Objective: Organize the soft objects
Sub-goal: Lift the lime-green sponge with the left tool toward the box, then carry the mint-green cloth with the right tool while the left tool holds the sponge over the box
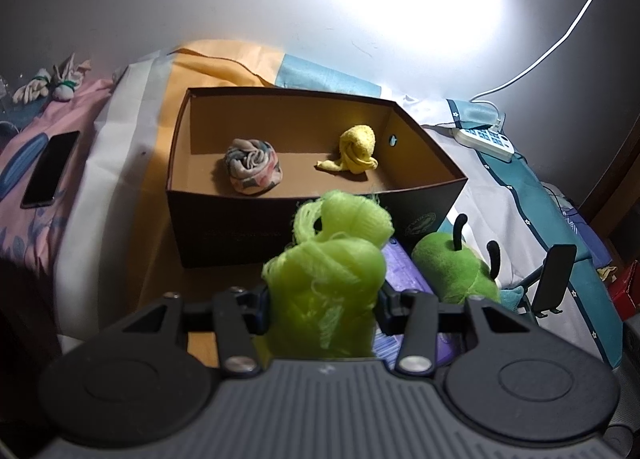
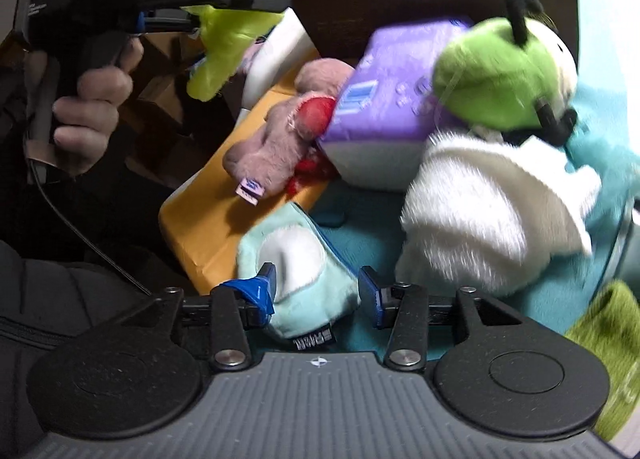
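Lime-green mesh bath pouf [image 1: 326, 279], frayed and crumpled, sat clamped between the left gripper [image 1: 322, 301] pads at 6 o'clock from the brown cardboard box [image 1: 280, 227], which held a rolled patterned cloth [image 1: 253, 171] and a yellow cloth [image 1: 356, 151]. A hand [image 2: 94, 107] gripped that tool's handle. The right gripper [image 2: 316, 295] jaws stood parted, straddling without pinching a pale-blue plush [image 2: 308, 279].

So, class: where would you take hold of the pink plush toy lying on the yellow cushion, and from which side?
Grip the pink plush toy across its narrow body, near the tagged end. Come from above and the near side: its far end is wedged against the purple pack, while the near end lies exposed on the yellow cushion.
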A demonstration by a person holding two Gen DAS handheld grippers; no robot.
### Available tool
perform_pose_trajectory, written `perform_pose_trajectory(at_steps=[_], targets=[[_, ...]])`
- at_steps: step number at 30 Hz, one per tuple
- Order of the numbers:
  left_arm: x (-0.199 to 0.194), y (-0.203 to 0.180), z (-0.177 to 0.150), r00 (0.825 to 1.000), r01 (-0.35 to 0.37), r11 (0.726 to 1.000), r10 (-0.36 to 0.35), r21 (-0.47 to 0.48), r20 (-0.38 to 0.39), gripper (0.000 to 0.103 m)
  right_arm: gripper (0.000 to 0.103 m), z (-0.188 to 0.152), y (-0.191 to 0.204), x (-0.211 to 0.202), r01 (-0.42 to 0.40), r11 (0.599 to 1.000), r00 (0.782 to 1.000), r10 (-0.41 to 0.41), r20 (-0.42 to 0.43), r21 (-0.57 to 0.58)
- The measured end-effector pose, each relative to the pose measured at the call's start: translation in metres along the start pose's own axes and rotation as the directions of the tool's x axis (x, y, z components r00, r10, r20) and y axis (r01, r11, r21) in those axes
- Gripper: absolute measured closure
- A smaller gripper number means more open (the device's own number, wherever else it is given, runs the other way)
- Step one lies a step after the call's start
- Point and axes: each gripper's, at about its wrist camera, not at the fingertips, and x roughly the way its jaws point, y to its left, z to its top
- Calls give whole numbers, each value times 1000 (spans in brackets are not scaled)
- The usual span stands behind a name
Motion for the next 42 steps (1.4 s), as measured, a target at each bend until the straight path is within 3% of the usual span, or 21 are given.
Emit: perform_pose_trajectory(at_steps=[4,11,17,20,25,27,32,34,42], targets=[[0,-1,1,1000,8,1000,-8,1,3,56,73,12,0,22,16,1000,999,-16,-30,10],[-4,7,-2,1000,-6,1000,6,-22,1,56,67,15,-1,41,-124,989,984,133,-116,77],[-5,9,-2,1000,-10,1000,10,-26,8,56,63,16,25,47,-131,987,976,113,-184,-90],[-5,8,-1,1000,-12,1000,12,-22,13,56,62,14,42,52,-100,969,975,50,-216,-228],[-4,7,-1,1000,-10,1000,10,-21,14,56,64,15,57,60,-29,942,973,-49,-224,-335],[-5,8,-1,1000,-10,1000,11,-25,12,56,67,13,60,61,-5,938,974,-73,-212,-346],[-5,10,-2,1000,-12,999,12,-34,9,56,98,0,66,60,104,927,977,-164,-139,-361],[-5,9,-2,1000,-10,999,11,-33,12,56,103,1,62,61,125,934,977,-175,-124,-336],[-7,6,2,1000,-3,1000,4,-30,31,56,103,-4,50,39,156,962,986,-167,-32,-224]])
